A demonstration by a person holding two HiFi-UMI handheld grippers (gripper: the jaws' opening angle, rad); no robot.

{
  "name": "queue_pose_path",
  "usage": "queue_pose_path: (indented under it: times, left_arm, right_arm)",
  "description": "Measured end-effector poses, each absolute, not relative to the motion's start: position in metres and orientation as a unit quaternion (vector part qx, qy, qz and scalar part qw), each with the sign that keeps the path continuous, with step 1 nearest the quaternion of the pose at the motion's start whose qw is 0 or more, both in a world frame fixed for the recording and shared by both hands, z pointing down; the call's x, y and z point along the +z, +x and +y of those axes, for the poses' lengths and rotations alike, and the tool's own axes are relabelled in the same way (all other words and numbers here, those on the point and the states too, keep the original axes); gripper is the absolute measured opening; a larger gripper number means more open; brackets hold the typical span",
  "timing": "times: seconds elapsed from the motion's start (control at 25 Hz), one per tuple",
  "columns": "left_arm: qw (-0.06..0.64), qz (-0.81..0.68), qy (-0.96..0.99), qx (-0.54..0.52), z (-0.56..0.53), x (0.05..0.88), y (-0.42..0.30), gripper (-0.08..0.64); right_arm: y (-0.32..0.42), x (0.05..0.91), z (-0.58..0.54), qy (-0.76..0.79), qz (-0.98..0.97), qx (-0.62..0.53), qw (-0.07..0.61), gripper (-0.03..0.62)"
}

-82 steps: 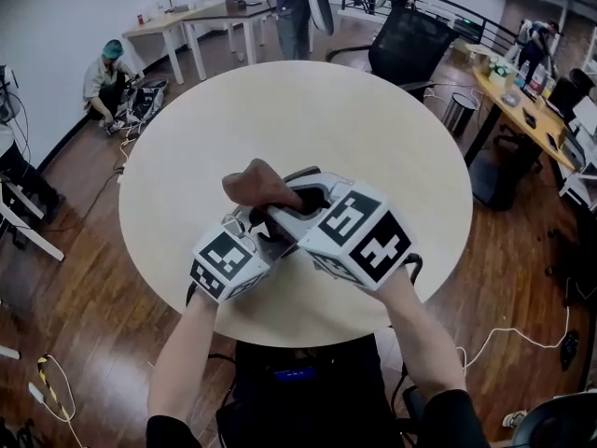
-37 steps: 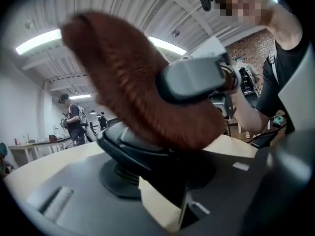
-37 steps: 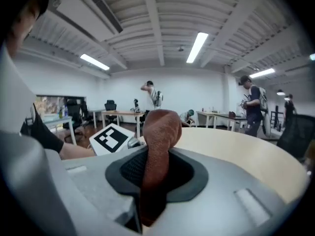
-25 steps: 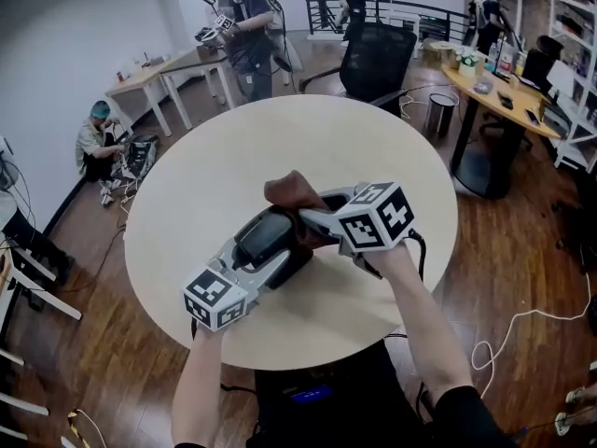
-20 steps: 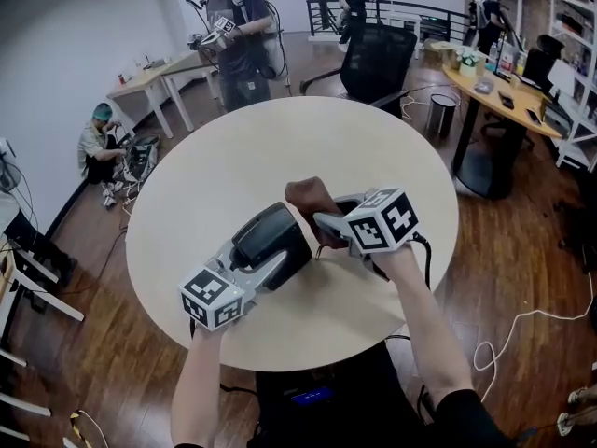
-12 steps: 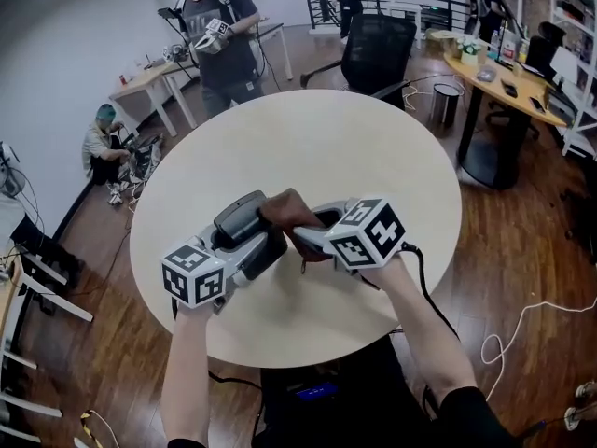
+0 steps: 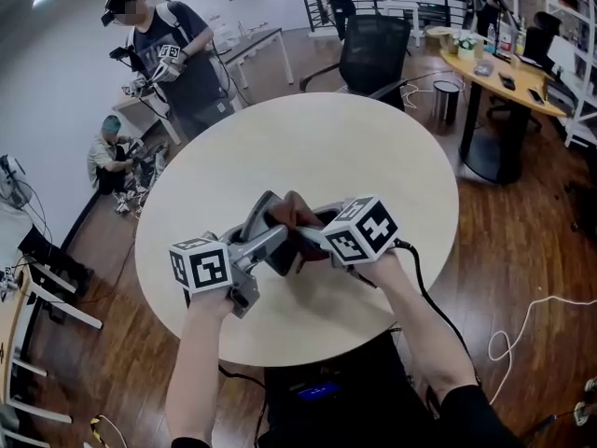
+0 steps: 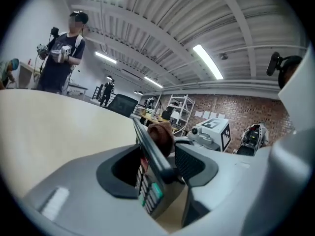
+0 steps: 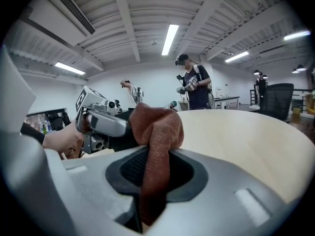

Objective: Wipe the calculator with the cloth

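Left gripper (image 8: 158, 167) has rolled since a second ago, tipping the calculator (image 8: 149, 183) on edge over the table (image 7: 373, 147).
Its jaws, which have just been opening, clamp the calculator; the right gripper (image 9: 155, 176) is closed on the cloth (image 9: 158, 127), which touches the calculator's upper edge.

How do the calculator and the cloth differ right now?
The calculator is a dark, rigid slab standing on edge; the cloth is brown, soft and bunched. The calculator sits between the left gripper's jaws, which have just been opening; the cloth is clamped in the right gripper. Both meet above the table.
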State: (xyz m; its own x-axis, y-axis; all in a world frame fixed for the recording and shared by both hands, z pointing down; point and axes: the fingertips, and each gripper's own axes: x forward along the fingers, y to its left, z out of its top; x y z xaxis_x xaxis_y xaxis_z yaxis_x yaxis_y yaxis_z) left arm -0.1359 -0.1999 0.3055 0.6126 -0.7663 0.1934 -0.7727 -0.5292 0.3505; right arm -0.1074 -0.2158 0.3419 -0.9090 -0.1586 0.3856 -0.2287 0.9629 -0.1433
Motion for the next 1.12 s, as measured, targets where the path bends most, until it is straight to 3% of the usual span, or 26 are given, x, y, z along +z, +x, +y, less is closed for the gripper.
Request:
queue_pose_path:
  times: [0.24, 0.48, 0.96, 1.12]
  left_arm:
    - [0.246, -0.414, 0.875, -0.044, -0.213, 0.294, -0.100, 0.296]
    - [0.237, -0.414, 0.878, -0.035, -0.223, 0.297, -0.074, 0.336]
    - [0.121, -0.370, 0.903, 0.185, -0.215, 0.348, -0.006, 0.354]
    - [0.112, -0.339, 0.913, 0.197, -0.205, 0.355, -0.002, 0.354]
  right_arm:
    - [-0.085, 0.348, -0.239, 0.118, -0.967, 0.110, 0.197, 0.086]
    - [-0.064, 0.359, -0.265, 0.124, -0.960, 0.145, 0.205, 0.087]
    - [0.006, 0.378, -0.260, 0.149, -0.944, 0.149, 0.254, 0.087]
    - [0.005, 0.387, -0.262, 0.156, -0.940, 0.156, 0.262, 0.086]
